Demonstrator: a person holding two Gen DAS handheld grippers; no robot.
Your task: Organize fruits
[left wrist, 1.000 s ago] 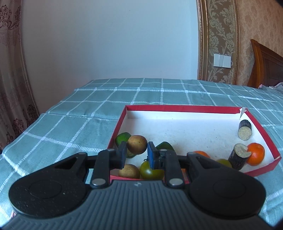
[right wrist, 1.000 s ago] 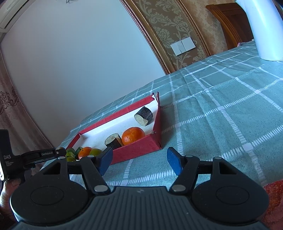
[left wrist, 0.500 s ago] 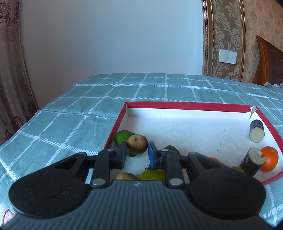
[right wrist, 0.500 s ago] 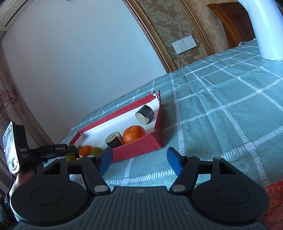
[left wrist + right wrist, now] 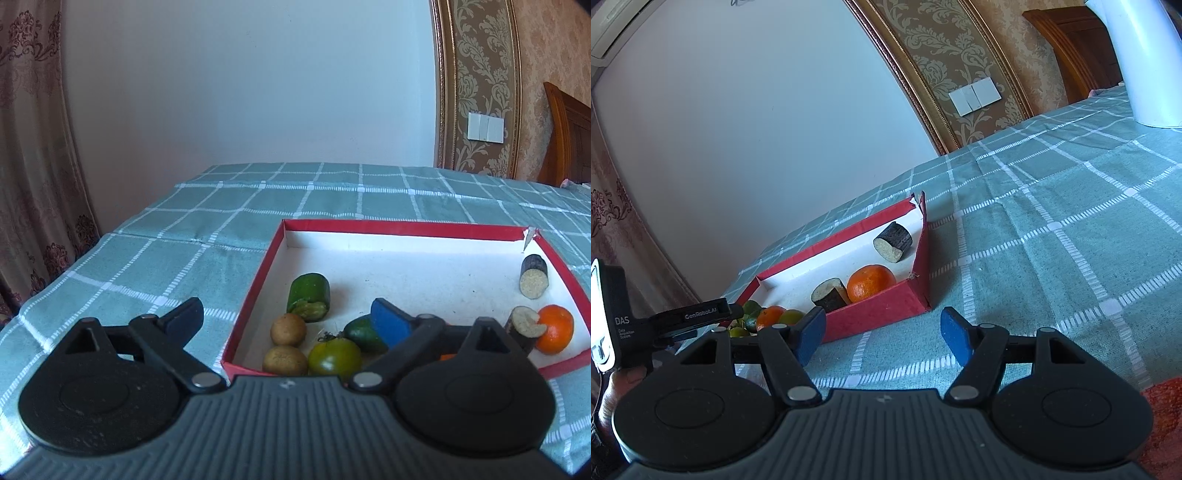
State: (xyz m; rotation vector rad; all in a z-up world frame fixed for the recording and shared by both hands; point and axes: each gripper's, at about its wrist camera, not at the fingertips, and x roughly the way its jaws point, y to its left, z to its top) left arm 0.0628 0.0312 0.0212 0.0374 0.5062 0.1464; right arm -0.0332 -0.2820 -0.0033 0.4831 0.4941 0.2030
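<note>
A red box (image 5: 402,226) with a white floor sits on the checked cloth. Its near left corner holds two brown fruits (image 5: 288,329), a green tomato (image 5: 334,356) and green pieces (image 5: 309,297). At its right end lie an orange (image 5: 554,328) and two dark cut pieces (image 5: 533,276). My left gripper (image 5: 291,319) is open and empty above the near left corner. My right gripper (image 5: 882,334) is open and empty over the cloth, in front of the box (image 5: 886,306), where the orange (image 5: 871,283) shows.
The teal checked tablecloth (image 5: 155,266) covers the table. A white object (image 5: 1145,62) stands at the far right. A curtain (image 5: 33,147) hangs left, a wall behind. The left gripper's body (image 5: 676,317) shows at the right wrist view's left edge.
My left gripper opened and let go of the brown fruit, which now lies in the box's near left corner. The left gripper rose and pulled back. The right gripper hardly moved.
</note>
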